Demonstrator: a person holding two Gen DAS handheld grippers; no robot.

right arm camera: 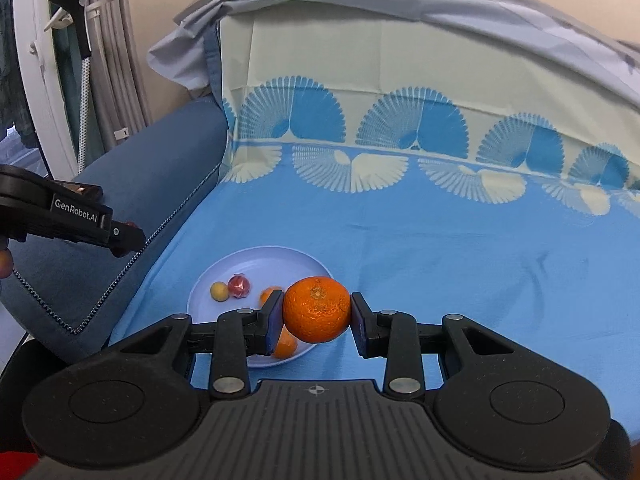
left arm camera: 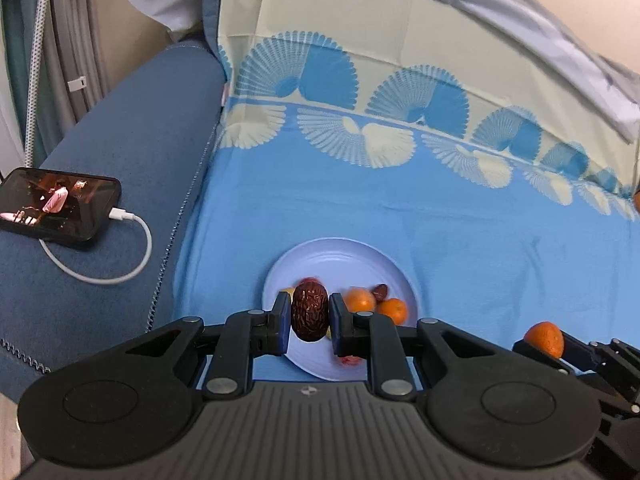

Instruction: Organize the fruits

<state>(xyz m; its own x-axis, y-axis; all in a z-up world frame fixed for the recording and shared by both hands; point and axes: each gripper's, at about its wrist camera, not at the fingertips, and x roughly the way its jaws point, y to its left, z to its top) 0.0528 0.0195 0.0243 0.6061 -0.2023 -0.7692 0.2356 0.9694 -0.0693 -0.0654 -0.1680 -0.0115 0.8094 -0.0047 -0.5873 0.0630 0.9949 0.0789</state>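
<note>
Fruits lie in one container, a pale blue plate point(left arm camera: 340, 256) resting on a blue cloth with a fan pattern point(left arm camera: 460, 216).

Plate contents, left wrist view: two small oranges point(left arm camera: 360, 299) side by side at the right, touching each other, a small dark dried fruit point(left arm camera: 380, 291) just behind them, and a red fruit point(left arm camera: 308, 281) partly hidden behind the left claw.

Plate contents, right wrist view: a small yellow fruit point(right arm camera: 219, 291) touching a red fruit point(right arm camera: 239, 285), both near the left rim, and oranges partly hidden behind the right claw.

Left claw point(left arm camera: 310, 316): pinches a wrinkled dark red date point(left arm camera: 310, 312) between both pads, held upright above the plate.

Right claw point(right arm camera: 317, 314): pinches a mandarin point(right arm camera: 317, 308) between both pads, above the plate's right edge.

A phone point(left arm camera: 60, 208) with a lit screen and a white cable point(left arm camera: 132, 236) lies on the blue sofa arm point(left arm camera: 120, 160), well apart from the plate.
</note>
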